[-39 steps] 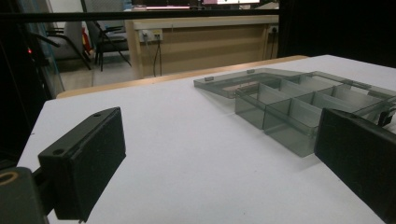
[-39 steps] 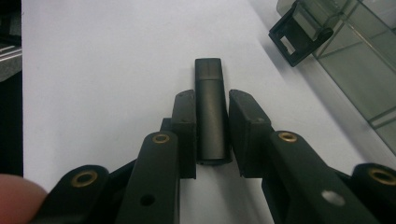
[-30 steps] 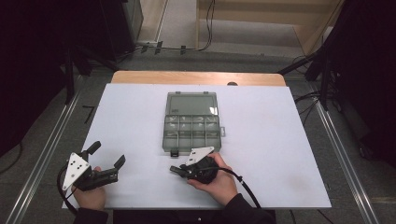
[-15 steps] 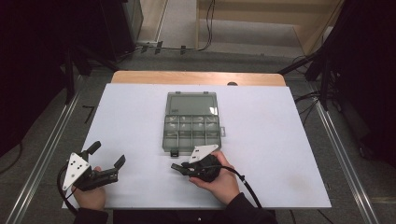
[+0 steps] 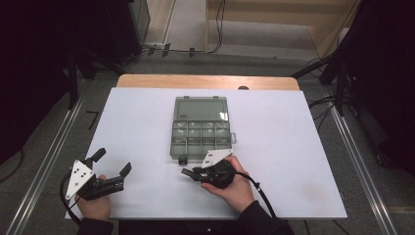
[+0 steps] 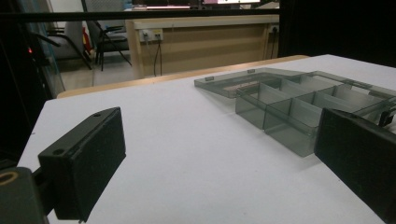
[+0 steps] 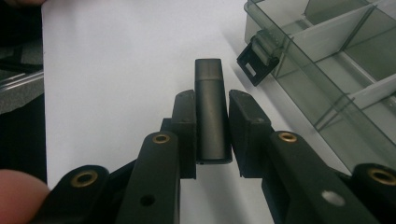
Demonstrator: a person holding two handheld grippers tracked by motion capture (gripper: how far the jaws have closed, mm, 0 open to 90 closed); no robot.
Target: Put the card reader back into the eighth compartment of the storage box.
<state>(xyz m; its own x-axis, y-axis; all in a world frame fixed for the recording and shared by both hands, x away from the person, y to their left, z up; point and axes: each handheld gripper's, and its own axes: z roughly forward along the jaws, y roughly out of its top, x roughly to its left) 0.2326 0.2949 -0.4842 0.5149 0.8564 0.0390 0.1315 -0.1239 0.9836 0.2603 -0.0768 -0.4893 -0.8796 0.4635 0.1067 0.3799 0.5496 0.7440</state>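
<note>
A: The right gripper [image 7: 211, 135]?
B: Clamped on a dark stick [image 7: 211, 112], low over the white table [image 5: 293, 147], just beside the open compartment box's [image 5: 200, 128] latch [image 7: 256, 58].
A: The left gripper [image 5: 111, 169]?
B: Jaws apart, holding nothing.

The left gripper [image 5: 113, 164] is being held low at the near left of the table by the left hand [image 5: 95, 205], jaws standing wide apart with nothing between them. The grey plate on top is being turned toward the left edge. The right gripper [image 5: 187, 172] is being held near the middle front by the right hand [image 5: 234, 188], pointing left, level with the table. Its jaws are being kept pressed on a small dark stick [image 7: 212, 109], which is sticking out past the pads [image 7: 185, 122]. A dark sleeve is showing at each wrist.
</note>
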